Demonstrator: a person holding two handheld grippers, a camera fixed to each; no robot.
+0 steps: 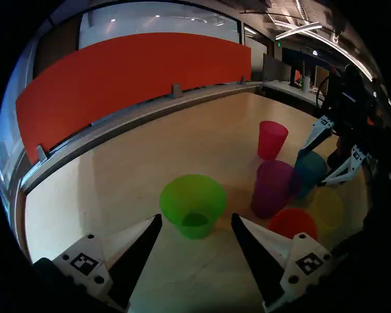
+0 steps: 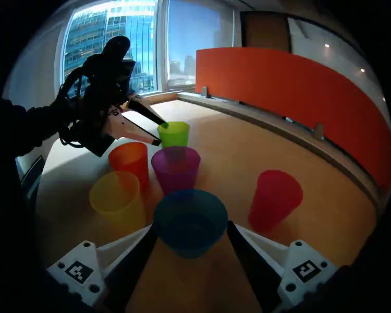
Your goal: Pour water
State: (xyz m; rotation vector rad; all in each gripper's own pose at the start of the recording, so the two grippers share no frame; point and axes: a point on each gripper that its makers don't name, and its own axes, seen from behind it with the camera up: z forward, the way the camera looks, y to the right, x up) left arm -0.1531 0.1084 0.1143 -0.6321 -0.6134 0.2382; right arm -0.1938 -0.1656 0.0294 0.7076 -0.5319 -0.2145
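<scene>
Plastic, thin and see-through: six tumblers stand upright in a loose cluster on the pale wooden bench (image 1: 127,167), well in from the far edge where the orange screen (image 1: 133,78) runs. Each is a tapered cup, wide at the rim and narrow at the foot. They should be light and a little springy in the wall, smooth enough to slip, so a hold around the middle of the wall, below the rim, looks safest, with gentle pressure (too hard a squeeze would likely buckle it).

The left gripper (image 1: 195,215) is spread wide, with the green cup (image 1: 193,206) standing just beyond and between its fingertips, apart from both, so it has hold of nothing. The green cup's bottom looks darker, possibly a little water, though the picture is too dim to be sure.

The right gripper (image 2: 191,225) is also spread wide, its fingers flanking the teal cup (image 2: 190,221), whose rim reaches both inner edges. Whether they press on it I cannot tell.

Between the two stand the purple cup (image 1: 272,188), the orange cup (image 1: 293,223) and the yellow cup (image 1: 327,208), with the red cup (image 1: 272,138) nearer the screen
</scene>
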